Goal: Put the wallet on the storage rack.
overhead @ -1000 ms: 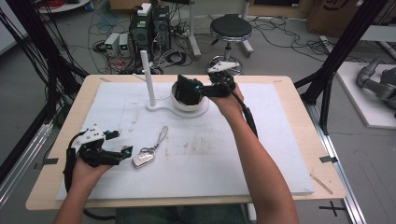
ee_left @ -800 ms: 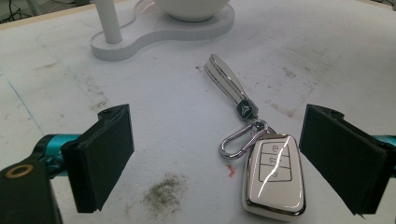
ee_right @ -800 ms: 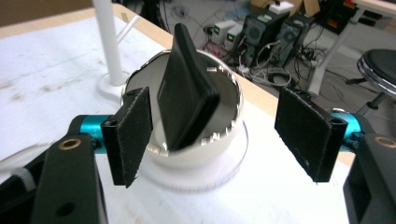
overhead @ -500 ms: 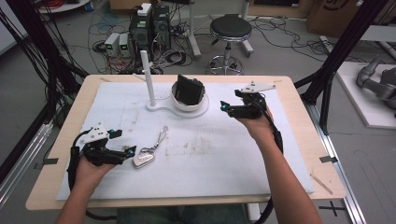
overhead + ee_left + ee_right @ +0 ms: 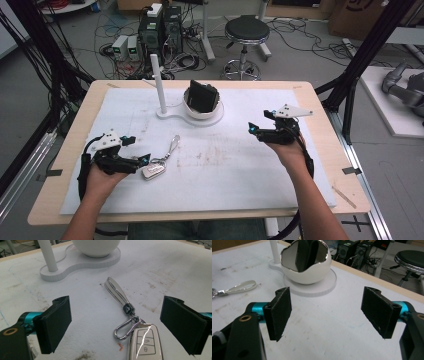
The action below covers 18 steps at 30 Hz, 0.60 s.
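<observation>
Stained white mat [image 5: 240, 165] on wooden table [image 5: 320, 107], cable-strewn floor [image 5: 100, 40], stool [image 5: 246, 30]

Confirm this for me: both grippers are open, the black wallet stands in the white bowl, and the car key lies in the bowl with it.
One thing is wrong: the car key is not in the white bowl. It lies on the table mat between the open left gripper's jaws, as the left gripper view shows. The rest holds: the right gripper is open too, and the black wallet stands in the bowl.

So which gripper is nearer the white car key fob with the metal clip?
Left. The left gripper sits right at the key fob; the right gripper is far across the table.
</observation>
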Tool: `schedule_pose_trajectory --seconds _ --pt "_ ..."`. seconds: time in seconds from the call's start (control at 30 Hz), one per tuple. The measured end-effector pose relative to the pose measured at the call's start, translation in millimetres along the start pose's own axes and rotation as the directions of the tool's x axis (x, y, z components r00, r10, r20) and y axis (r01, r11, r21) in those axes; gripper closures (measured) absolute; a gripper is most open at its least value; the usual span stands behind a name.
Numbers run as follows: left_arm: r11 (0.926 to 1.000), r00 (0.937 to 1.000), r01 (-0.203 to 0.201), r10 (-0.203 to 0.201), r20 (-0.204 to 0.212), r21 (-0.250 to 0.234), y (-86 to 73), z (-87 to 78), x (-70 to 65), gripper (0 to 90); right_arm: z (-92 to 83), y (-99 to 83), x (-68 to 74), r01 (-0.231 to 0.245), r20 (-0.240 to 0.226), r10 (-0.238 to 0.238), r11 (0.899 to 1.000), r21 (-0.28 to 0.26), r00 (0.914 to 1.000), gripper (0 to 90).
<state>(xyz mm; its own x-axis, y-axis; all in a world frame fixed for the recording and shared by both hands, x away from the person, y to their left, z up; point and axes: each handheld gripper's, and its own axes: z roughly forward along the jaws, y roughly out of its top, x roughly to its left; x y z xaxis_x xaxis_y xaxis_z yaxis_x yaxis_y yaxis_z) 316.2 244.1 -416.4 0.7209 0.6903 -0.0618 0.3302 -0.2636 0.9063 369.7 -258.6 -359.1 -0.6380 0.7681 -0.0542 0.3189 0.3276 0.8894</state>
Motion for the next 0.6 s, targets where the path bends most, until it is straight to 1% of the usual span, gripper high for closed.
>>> schedule_pose_trajectory --seconds 0.07,0.1,0.13,0.23,0.3,0.43,0.5,0.6 --pt "1.0000 1.0000 0.001 0.000 0.002 -0.003 0.2 1.3 1.3 10.1 -7.2 -10.2 0.8 -0.002 0.009 0.002 1.000 0.006 1.0000 24.7" --pt "1.0000 1.0000 0.000 0.000 0.004 -0.005 0.3 2.1 2.6 10.1 -7.2 -10.2 0.8 -0.002 0.009 0.002 1.000 0.006 1.0000 24.7" --pt "1.0000 1.0000 0.002 -0.002 0.007 -0.007 0.3 2.8 3.9 10.1 -9.6 -14.0 1.4 -0.008 0.011 0.007 1.000 0.009 0.9999 24.5" --pt "0.9998 0.9999 0.009 -0.009 0.012 -0.020 1.0 4.9 6.6 10.1 -16.1 -26.1 3.0 -0.023 0.019 0.023 1.000 -0.002 0.9996 24.2" --pt "0.9995 0.9999 0.011 -0.011 0.014 -0.028 2.1 6.4 6.4 10.1 -19.9 -34.3 3.7 -0.037 0.026 0.037 0.999 -0.009 0.9990 23.5" --pt "0.9993 0.9998 -0.001 0.002 0.021 -0.038 5.5 9.2 4.0 10.1 -24.9 -47.4 5.0 -0.057 0.044 0.058 0.998 -0.026 0.9974 21.6" --pt "0.9992 0.9997 -0.006 0.007 0.025 -0.040 7.6 11.3 2.9 10.1 -26.1 -53.9 5.5 -0.067 0.041 0.068 0.998 -0.022 0.9969 21.6" --pt "0.9990 0.9995 -0.006 0.007 0.030 -0.045 10.1 15.6 1.1 10.1 -25.4 -62.3 6.0 -0.054 0.039 0.055 0.998 -0.011 0.9978 20.6"
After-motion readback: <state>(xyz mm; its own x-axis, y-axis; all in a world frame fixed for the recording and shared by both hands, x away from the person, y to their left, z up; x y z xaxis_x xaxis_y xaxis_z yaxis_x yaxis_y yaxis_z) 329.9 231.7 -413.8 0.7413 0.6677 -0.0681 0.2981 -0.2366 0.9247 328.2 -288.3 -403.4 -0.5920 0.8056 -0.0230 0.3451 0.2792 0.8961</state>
